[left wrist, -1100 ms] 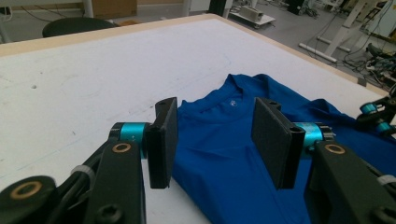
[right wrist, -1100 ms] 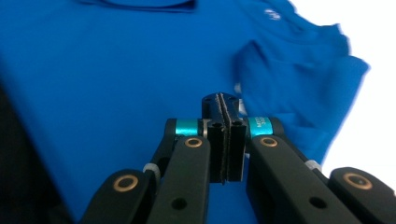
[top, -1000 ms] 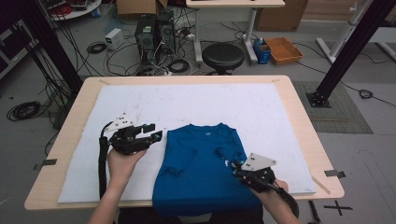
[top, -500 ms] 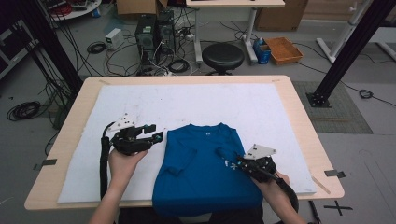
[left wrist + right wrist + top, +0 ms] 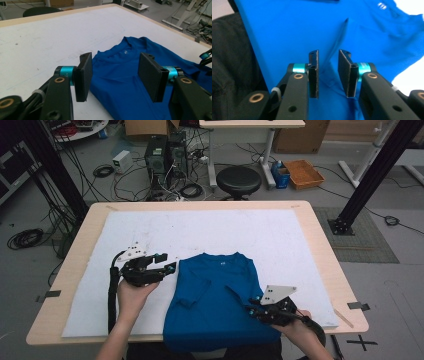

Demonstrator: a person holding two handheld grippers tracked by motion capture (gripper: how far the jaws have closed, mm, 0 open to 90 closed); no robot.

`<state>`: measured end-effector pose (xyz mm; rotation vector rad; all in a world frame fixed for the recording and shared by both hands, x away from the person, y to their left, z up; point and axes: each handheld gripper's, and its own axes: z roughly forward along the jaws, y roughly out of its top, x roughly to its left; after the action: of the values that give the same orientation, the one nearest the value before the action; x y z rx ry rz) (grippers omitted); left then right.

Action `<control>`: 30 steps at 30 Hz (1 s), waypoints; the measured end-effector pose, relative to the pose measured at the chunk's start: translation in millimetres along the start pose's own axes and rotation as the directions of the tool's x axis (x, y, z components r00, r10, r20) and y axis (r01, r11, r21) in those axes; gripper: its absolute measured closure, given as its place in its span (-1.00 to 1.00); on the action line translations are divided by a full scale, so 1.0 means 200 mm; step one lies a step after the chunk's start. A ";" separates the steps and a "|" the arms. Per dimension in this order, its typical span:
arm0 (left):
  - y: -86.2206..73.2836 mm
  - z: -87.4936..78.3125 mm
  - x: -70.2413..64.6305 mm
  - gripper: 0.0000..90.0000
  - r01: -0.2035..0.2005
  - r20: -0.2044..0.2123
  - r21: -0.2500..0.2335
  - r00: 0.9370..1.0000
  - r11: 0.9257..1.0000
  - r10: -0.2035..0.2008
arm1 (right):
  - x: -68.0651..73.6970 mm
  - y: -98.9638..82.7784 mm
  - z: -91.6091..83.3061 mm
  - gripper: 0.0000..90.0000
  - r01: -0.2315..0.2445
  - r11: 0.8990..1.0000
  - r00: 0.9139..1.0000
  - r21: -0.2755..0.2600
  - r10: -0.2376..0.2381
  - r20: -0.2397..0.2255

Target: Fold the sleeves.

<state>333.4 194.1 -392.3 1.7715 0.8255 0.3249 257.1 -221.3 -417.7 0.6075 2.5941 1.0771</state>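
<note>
Blue shirt lies flat on the white mat, hem over the near edge, ready for folding: the left gripper waits spread beside its shoulder, while the right gripper, jaws just parting and empty, hovers over its folded-in side.

Both grippers' jaws just wider over the blue shirt

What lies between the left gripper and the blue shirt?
Nothing: in the high view the left gripper sits just beside the blue shirt, with a thin strip of bare white mat between them.
</note>
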 end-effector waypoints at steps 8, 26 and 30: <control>0.00 0.00 -0.01 0.00 -0.037 -0.012 -0.025 0.999 0.999 0.037 | -0.21 0.04 -0.11 0.30 -0.156 0.974 0.981 -0.162 0.173 0.093; 0.06 0.00 0.02 -0.22 -0.038 -0.006 -0.031 0.999 0.999 0.038 | -0.59 0.25 -0.16 -0.30 -0.325 0.875 0.920 -0.357 0.380 0.093; 0.08 -0.01 0.01 -0.25 -0.073 -0.004 -0.056 0.997 0.996 0.072 | -0.59 0.23 -0.15 -0.31 -0.337 0.868 0.917 -0.364 0.390 0.081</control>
<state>339.6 195.6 -377.6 1.7520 0.7482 0.3943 361.1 -266.9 -353.5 1.0716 2.1320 1.4911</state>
